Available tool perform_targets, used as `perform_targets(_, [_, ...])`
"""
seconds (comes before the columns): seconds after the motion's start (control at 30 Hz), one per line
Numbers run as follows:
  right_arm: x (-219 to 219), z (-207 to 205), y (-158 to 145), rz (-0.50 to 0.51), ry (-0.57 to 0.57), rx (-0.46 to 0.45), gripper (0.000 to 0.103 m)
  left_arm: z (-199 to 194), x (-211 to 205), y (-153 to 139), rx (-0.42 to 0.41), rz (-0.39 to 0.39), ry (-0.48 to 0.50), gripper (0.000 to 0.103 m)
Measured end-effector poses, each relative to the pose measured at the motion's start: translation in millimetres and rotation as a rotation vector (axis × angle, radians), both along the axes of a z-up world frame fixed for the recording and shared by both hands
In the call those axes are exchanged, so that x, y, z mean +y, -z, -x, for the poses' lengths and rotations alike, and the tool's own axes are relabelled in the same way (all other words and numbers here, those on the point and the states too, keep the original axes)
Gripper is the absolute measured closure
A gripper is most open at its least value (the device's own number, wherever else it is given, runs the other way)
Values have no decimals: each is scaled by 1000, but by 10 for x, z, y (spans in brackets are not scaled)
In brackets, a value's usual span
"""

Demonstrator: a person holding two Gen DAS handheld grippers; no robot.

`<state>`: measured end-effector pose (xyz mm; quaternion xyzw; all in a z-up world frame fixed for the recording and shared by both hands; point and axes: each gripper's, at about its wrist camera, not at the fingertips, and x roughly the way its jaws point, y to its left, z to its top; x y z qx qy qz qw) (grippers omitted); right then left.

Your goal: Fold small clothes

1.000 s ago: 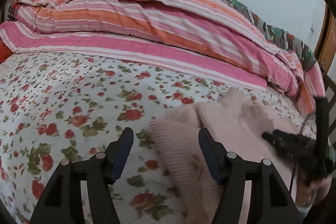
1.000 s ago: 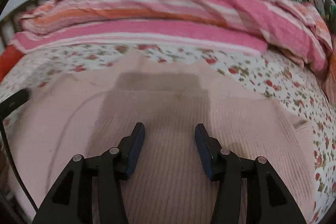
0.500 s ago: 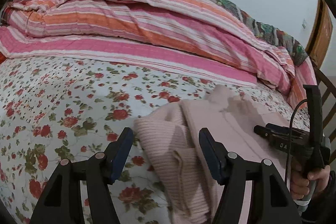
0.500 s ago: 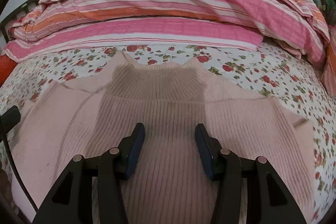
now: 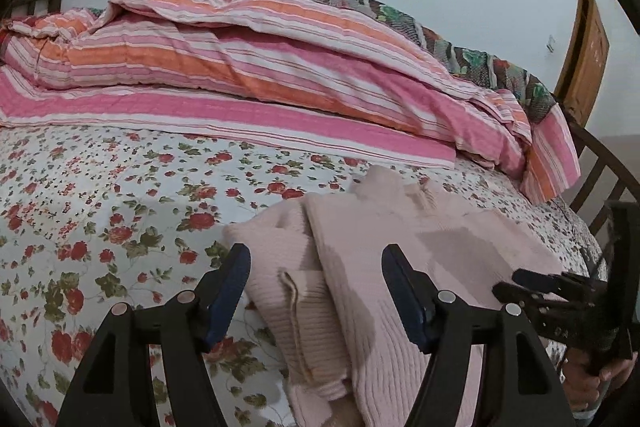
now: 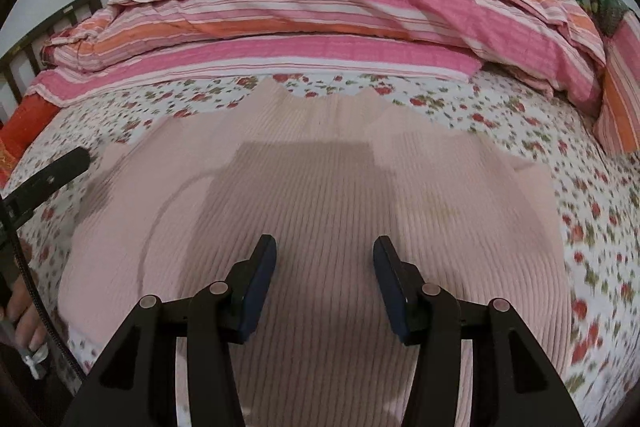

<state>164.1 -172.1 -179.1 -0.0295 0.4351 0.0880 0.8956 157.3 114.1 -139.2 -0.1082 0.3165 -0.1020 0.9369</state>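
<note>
A pale pink ribbed sweater (image 5: 392,239) lies flat on the floral bedsheet (image 5: 120,195), collar away from me, its left sleeve folded in over the body. My left gripper (image 5: 316,275) is open and empty, just above the sweater's left edge and folded sleeve. My right gripper (image 6: 324,267) is open and empty, hovering over the middle of the sweater (image 6: 320,195). The right gripper also shows in the left wrist view (image 5: 532,279) at the sweater's right side. The tip of the left gripper shows at the left edge of the right wrist view (image 6: 52,175).
A pink and orange striped quilt (image 5: 260,67) is heaped along the far side of the bed, with a patterned blanket (image 5: 460,51) behind it. A dark bed frame (image 5: 600,171) rises at the right, a wooden door (image 5: 584,55) beyond it.
Both grippers have pulled back and shifted slightly; the left view now looks further right over the sweater. The right gripper has come closer over the sweater's body. Both stayed open.
</note>
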Motion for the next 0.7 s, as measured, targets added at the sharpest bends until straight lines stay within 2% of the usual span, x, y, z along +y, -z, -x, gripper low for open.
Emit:
perform_targets(0.17, [-2,282,17,6,-4,-20,52,149,43,71,-7,70,34,33])
perform_targets(0.27, [-16,411,119,-19,-16,6,51,251,85,141,6,91,46,32])
perform_targets(0.33, [-14,525,160,5,-14,-27,51,344,124,209,12,110,72,29])
perform_targets(0.47, [3,735,202,32,-15,-62,51,488,194,413,106,221,94,29])
perform_targets(0.57, [-39,844,197,15,-27,-65,51,705,113,424,105,216,105,29])
perform_targets(0.7, [-193,930,114,-62,-30,-67,51,927,-21,509,144,228,108,29])
